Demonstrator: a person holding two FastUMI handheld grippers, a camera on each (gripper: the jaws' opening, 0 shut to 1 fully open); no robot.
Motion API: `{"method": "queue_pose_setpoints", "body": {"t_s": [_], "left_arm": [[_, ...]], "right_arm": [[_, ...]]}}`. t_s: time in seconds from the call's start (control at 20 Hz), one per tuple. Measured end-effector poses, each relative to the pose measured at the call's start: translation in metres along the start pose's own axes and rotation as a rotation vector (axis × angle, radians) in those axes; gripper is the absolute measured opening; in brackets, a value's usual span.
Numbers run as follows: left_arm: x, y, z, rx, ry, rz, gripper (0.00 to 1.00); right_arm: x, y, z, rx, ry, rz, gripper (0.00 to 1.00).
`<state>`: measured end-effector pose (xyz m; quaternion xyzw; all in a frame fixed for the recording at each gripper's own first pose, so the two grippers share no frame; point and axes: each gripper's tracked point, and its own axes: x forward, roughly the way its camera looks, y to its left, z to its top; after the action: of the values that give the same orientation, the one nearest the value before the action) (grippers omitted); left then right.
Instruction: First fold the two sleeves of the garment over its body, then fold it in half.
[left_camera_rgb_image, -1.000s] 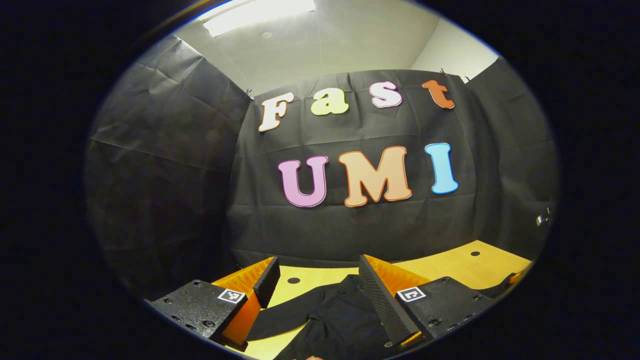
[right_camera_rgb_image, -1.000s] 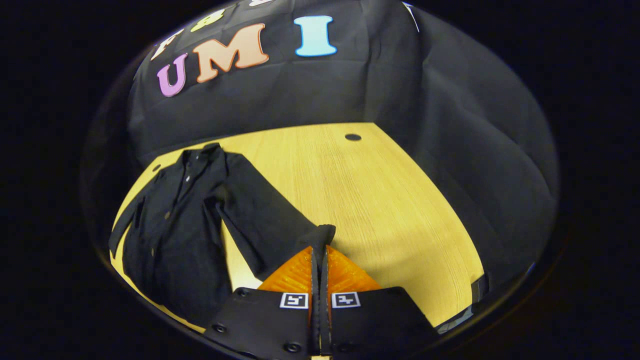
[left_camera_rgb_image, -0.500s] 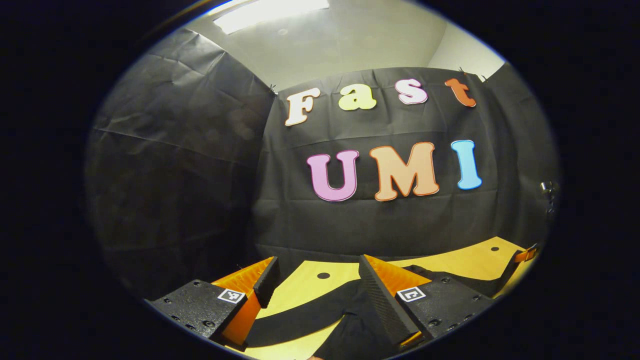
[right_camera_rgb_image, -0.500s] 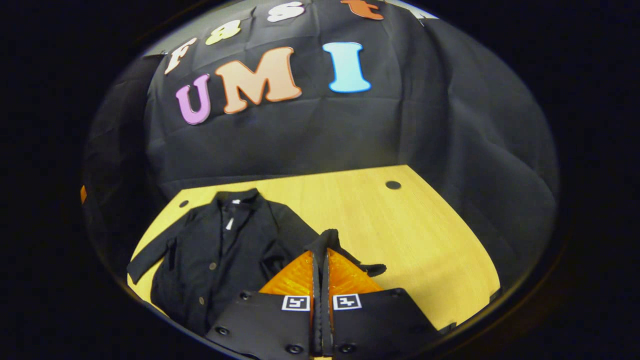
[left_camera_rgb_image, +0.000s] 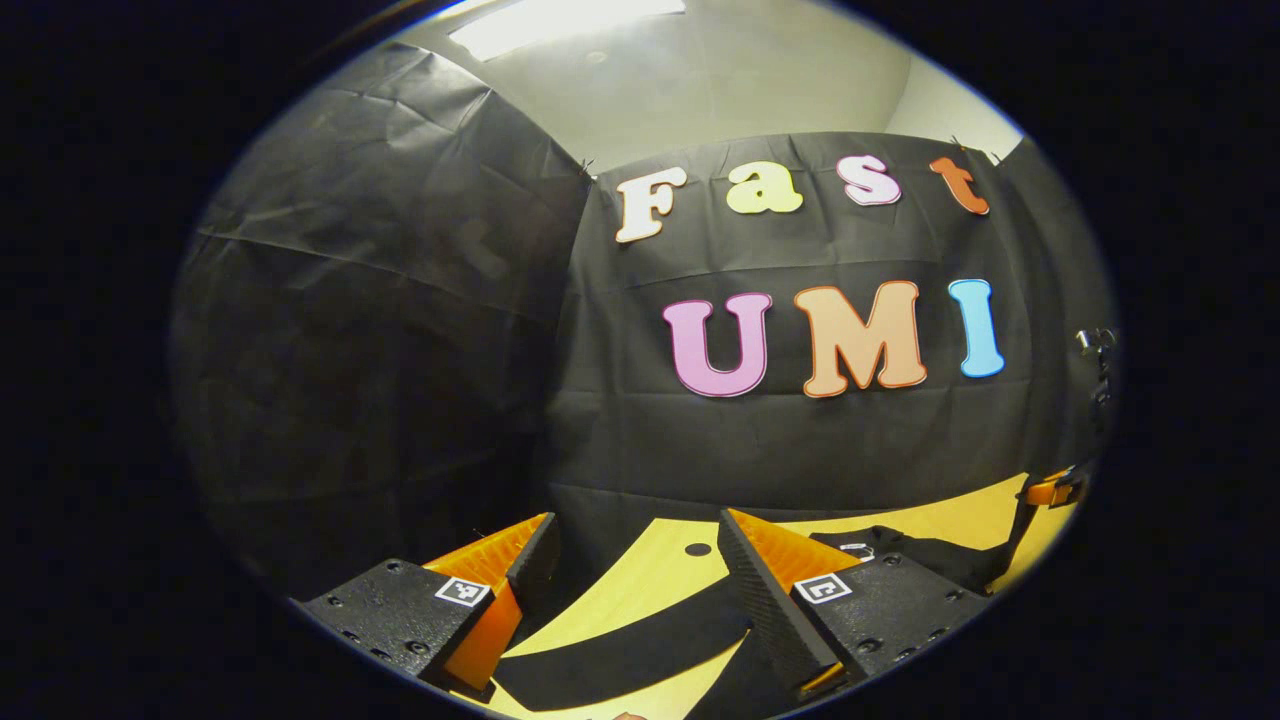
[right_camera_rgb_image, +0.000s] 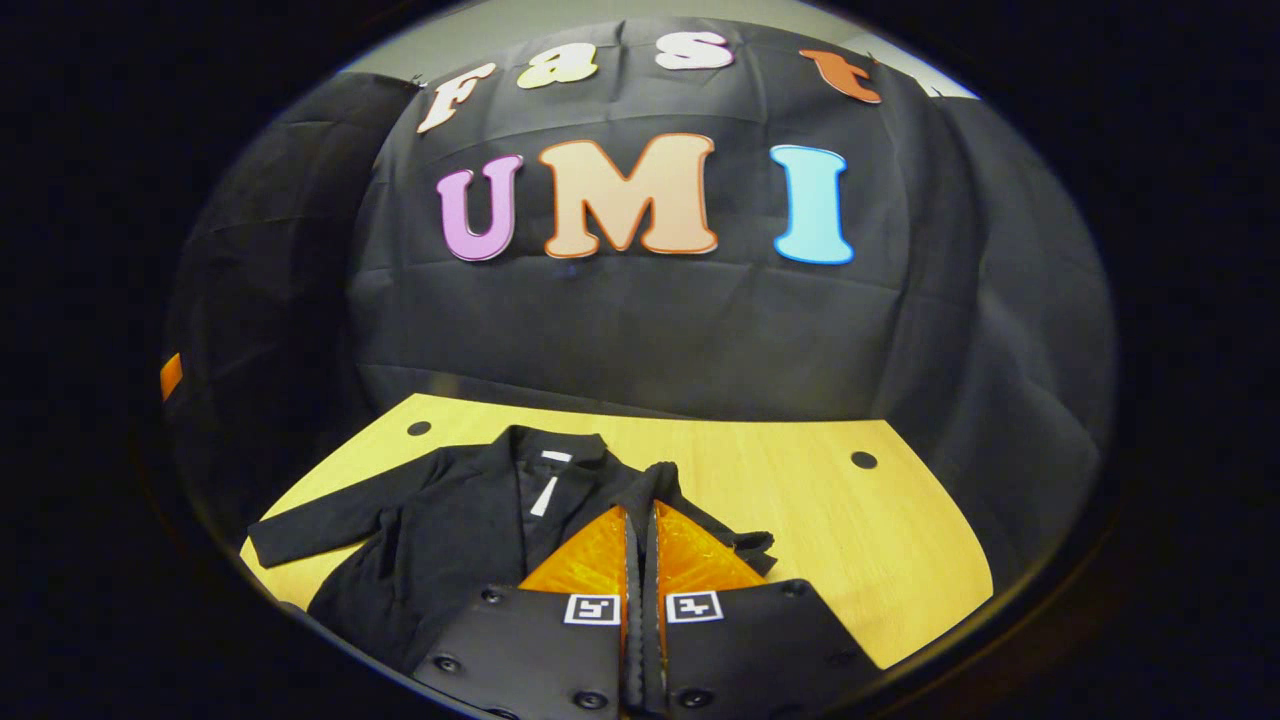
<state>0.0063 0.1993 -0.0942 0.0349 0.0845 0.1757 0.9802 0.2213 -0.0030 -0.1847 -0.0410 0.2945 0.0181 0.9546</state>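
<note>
Wooden table (right_camera_rgb_image: 800, 520) with a black jacket (right_camera_rgb_image: 440, 530) spread on its left half, collar toward the back wall

pretty much the whole jacket lies flat, one sleeve (right_camera_rgb_image: 330, 520) stretched out to the left on the wood; the other sleeve (right_camera_rgb_image: 655, 485) is bunched up and pinched in the right gripper (right_camera_rgb_image: 641, 520), fingers pressed together on the cloth, lifted over the jacket body near the collar; left gripper (left_camera_rgb_image: 630, 560) hangs with its fingers spread wide, nothing between them, the flat sleeve (left_camera_rgb_image: 620, 655) lying on the table (left_camera_rgb_image: 660, 580) just below and apart from it
</note>
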Motion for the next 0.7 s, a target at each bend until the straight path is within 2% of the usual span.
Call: {"method": "queue_pose_setpoints", "body": {"t_s": [0.15,0.35,0.7], "left_arm": [[0.012,0.018,-0.004,0.003,0.005,-0.001,0.96],[0.026,0.043,-0.016,0.004,0.021,-0.01,0.96],[0.041,0.085,-0.033,0.004,0.049,-0.009,0.96]], "right_arm": [[0.01,0.036,0.009,-0.021,-0.011,0.024,0.0],[0.026,0.084,0.013,-0.044,-0.005,0.051,0.02],[0.058,0.155,0.004,-0.066,0.046,0.09,0.02]]}}
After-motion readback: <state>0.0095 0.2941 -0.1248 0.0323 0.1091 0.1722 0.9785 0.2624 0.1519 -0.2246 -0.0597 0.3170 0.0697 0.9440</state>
